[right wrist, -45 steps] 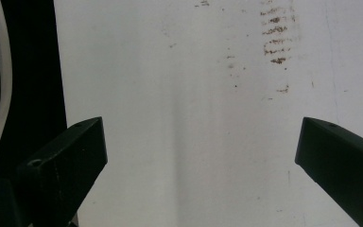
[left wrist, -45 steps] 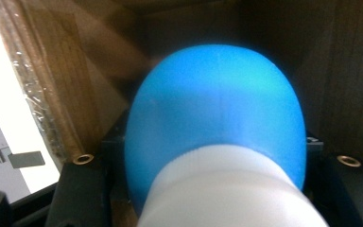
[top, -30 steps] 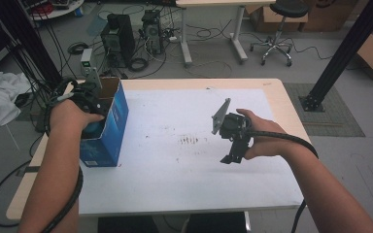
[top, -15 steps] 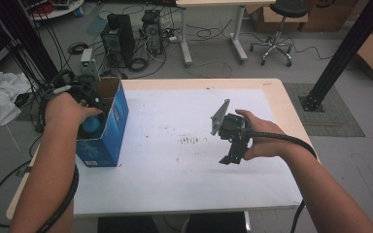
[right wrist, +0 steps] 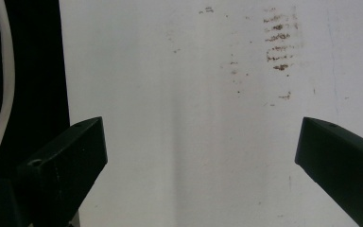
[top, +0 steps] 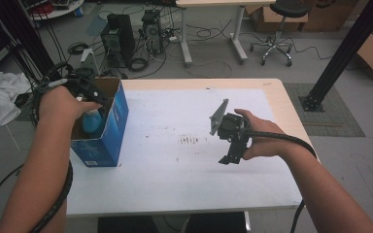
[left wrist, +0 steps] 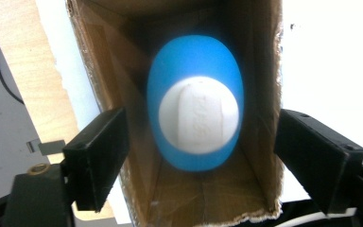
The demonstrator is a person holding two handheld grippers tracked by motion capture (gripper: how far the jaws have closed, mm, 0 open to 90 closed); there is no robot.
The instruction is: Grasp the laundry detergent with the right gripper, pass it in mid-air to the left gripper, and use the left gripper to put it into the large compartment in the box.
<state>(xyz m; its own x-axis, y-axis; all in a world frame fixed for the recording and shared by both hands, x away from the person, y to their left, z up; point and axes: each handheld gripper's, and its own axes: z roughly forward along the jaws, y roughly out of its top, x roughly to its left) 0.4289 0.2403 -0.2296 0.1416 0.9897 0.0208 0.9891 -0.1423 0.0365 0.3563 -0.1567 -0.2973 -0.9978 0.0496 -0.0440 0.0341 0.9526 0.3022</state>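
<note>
A blue bottle (left wrist: 196,118) with a white cap stands upright inside an open-topped blue cardboard box (top: 102,141) at the table's left edge. My left gripper (left wrist: 198,161) hovers above the box mouth and looks straight down at the cap. Its jaws have just been opening and stand on either side of the bottle without touching it. In the high view the left gripper (top: 88,94) sits just over the bottle (top: 93,121). My right gripper (top: 229,158) points down over the white table (top: 175,165) right of centre, open with nothing between its jaws (right wrist: 201,161).
The box's brown inner walls (left wrist: 123,71) closely surround the bottle. A patch of brown scuff marks (top: 189,141) lies mid-table. Behind the table are computer towers (top: 119,39), cables, an office chair (top: 277,29) and a black post (top: 340,53).
The left hand has risen out of the box and its jaws have spread, leaving the blue bottle standing inside. The right hand has not moved.
</note>
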